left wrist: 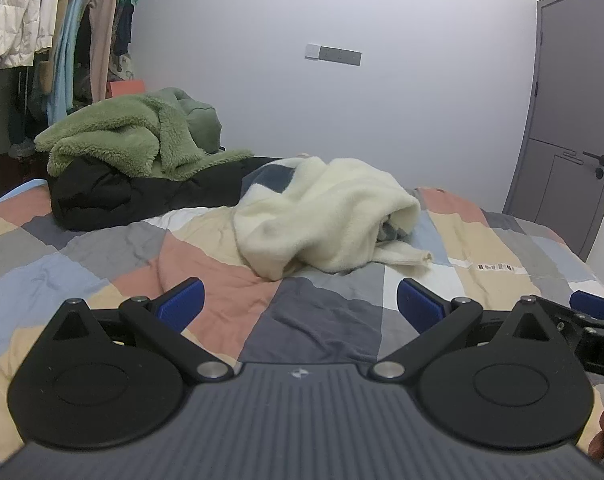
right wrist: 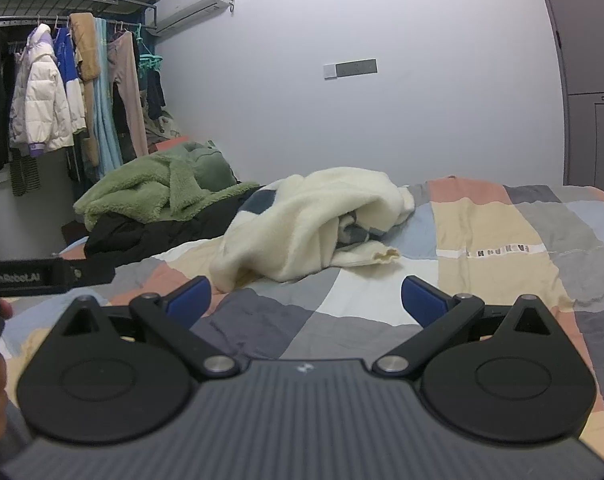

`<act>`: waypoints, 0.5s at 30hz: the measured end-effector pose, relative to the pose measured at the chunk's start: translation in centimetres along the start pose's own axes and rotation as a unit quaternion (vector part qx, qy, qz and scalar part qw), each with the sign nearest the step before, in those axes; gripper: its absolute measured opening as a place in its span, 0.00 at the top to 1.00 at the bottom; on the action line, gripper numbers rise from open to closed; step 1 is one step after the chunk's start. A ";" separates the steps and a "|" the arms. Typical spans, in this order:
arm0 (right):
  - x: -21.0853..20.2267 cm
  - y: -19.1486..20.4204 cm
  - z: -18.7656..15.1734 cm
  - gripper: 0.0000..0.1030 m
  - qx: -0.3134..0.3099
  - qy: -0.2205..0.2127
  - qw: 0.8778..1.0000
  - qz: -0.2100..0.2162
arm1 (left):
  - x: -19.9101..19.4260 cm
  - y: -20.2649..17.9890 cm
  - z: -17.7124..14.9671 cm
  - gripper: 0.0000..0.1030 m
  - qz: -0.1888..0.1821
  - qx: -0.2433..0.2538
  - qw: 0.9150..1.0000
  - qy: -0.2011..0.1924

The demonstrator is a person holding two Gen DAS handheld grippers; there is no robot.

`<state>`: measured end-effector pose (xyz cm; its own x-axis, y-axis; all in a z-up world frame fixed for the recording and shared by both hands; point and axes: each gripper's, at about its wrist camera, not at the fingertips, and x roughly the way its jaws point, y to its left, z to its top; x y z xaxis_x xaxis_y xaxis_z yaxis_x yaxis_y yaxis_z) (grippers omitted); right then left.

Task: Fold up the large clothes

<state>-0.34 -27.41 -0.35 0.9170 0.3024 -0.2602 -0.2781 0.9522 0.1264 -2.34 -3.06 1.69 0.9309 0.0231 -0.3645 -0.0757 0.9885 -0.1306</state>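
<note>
While both tools hover low over the bed, we see the left tool spread wide with nothing between its blue pads, and the right tool gaping just as wide and just as empty. Ahead of us the cream fleece garment lies crumpled in a heap on the patchwork quilt, one cuff trailing out toward the right. Neither tool touches it. Behind it to the left we have a green fleece piled on top of a black jacket. No boxes or baskets to report. Beyond the bed, a clothes rail carries a white puffer jacket and other hanging clothes, an air conditioner sits high on the pale wall, and a grey door stands at the right.
</note>
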 end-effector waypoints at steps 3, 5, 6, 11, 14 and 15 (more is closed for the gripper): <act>0.1 0.0 -0.1 0.00 0.001 -0.001 1.000 -0.009 | 0.1 0.0 0.0 0.00 -0.004 0.004 1.000 0.001; 0.1 0.0 -0.1 0.00 0.006 0.002 1.000 -0.006 | 0.4 -0.1 0.1 0.00 -0.006 0.008 1.000 0.003; 0.3 0.0 -0.1 0.00 0.008 0.004 1.000 -0.003 | 0.6 0.0 0.2 0.00 -0.008 0.008 1.000 0.004; 1.2 0.2 -0.1 0.00 0.001 0.015 1.000 -0.013 | 1.6 0.1 0.8 0.00 -0.011 0.021 1.000 0.002; 2.2 0.5 0.0 0.00 -0.010 0.021 0.999 -0.025 | 2.8 0.3 1.1 0.00 -0.009 0.030 0.999 0.000; 2.5 0.5 0.0 0.00 -0.010 0.023 0.999 -0.023 | 3.3 0.3 1.2 0.00 -0.007 0.035 0.999 -0.001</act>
<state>1.79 -26.16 -0.94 0.9148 0.2587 -0.3101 -0.2411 0.9659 0.0945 1.12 -2.47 1.57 0.9321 0.0097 -0.3621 -0.0380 0.9967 -0.0711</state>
